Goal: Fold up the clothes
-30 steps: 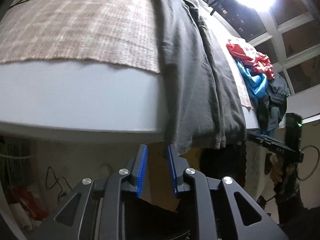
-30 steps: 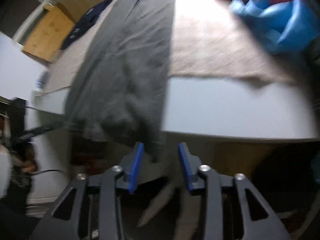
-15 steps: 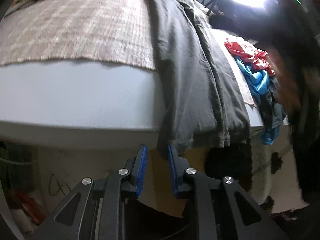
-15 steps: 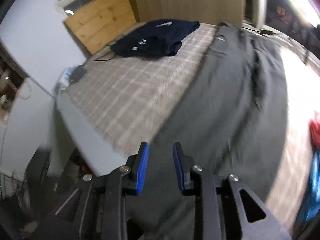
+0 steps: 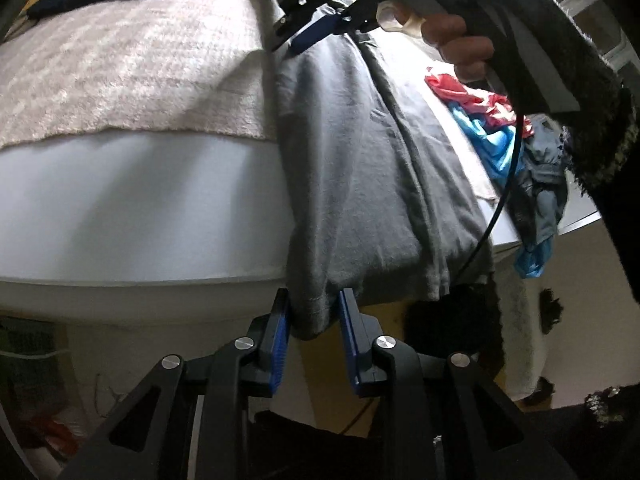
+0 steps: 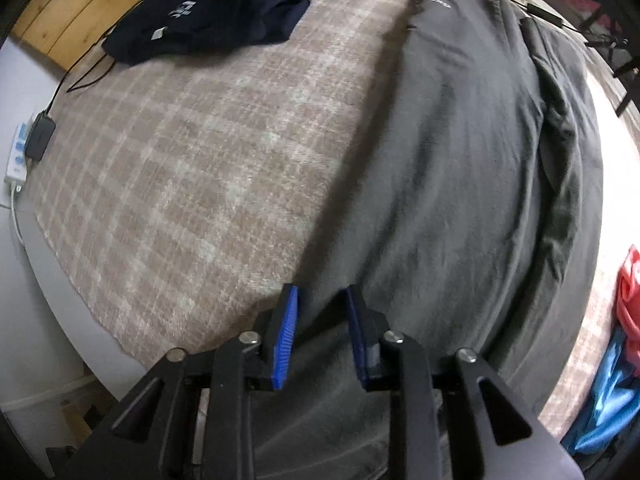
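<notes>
Where it lies lengthwise across the bed [image 5: 120,184], the grey garment [image 5: 360,152] is seen as a long, dull charcoal piece of soft knit, doubled along a lengthwise fold, with a raised ridge of cloth running down its right side. Its near hem is draped over the bed's white edge and hangs below it. A small oval mark is seen near its far end in the right wrist view [image 6: 434,2]; no letters can be read in it.

The hem's near left corner is held between the blue fingers of the left gripper [image 5: 314,320], which are closed on the cloth. The right gripper [image 6: 320,332] is pointed down onto the garment farther up the bed, at its left edge beside the plaid blanket [image 6: 192,168]; its fingers are closing, and grey cloth is seen between them, but whether the pads press on it cannot be told. In the left wrist view that gripper is seen at the top, held by a hand [image 5: 452,28] in a dark fuzzy sleeve [image 5: 560,60].

A navy garment [image 6: 216,8] is laid at the far left of the bed, with small white print and a pale tag, both too blurred to read. Red cloth [image 5: 468,96] and blue cloth [image 5: 492,144] are heaped at the right.
</notes>
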Motion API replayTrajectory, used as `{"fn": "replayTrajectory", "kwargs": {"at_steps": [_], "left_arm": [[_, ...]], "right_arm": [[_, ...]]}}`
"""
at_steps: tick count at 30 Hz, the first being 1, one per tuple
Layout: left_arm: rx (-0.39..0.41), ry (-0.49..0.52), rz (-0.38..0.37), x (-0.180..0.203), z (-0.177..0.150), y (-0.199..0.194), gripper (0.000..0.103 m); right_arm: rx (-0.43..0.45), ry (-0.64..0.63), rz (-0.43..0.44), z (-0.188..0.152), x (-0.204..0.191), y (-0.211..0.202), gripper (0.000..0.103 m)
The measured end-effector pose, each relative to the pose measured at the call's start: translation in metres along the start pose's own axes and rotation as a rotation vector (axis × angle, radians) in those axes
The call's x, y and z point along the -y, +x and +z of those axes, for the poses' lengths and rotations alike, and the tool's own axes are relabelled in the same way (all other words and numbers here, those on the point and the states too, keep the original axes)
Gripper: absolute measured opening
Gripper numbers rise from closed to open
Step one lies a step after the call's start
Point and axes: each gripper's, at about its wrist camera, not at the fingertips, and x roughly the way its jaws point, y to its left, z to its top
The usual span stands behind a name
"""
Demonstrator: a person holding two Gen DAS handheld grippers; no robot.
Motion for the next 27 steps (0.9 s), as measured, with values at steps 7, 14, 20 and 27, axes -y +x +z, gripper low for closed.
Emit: {"fn": "replayTrajectory", "kwargs": {"at_steps": [7,14,20,27], "left_arm": [[0.021,0.022,-0.032,0.003,-0.007,-0.016,0.005],[-0.030,-0.016,0.027,-0.011,-0.003,-0.016,0.012],[-0.050,-0.018,0.033,-0.010,0.010,-0.013,0.031],[-0.124,-0.003,0.058,-0.008,0.015,0.000,0.029]], "right_arm": [[0.103,0.073,0.210,-0.013,0.017,-0.026,0.003],[0.122,0.115,0.340,-0.030,0.034,-0.027,0.006],[0.275,0.136,0.221,-0.161,0.113,-0.099,0.037],[0.058,0.336,0.170,-0.313,0.150,-0.050,0.037]]}}
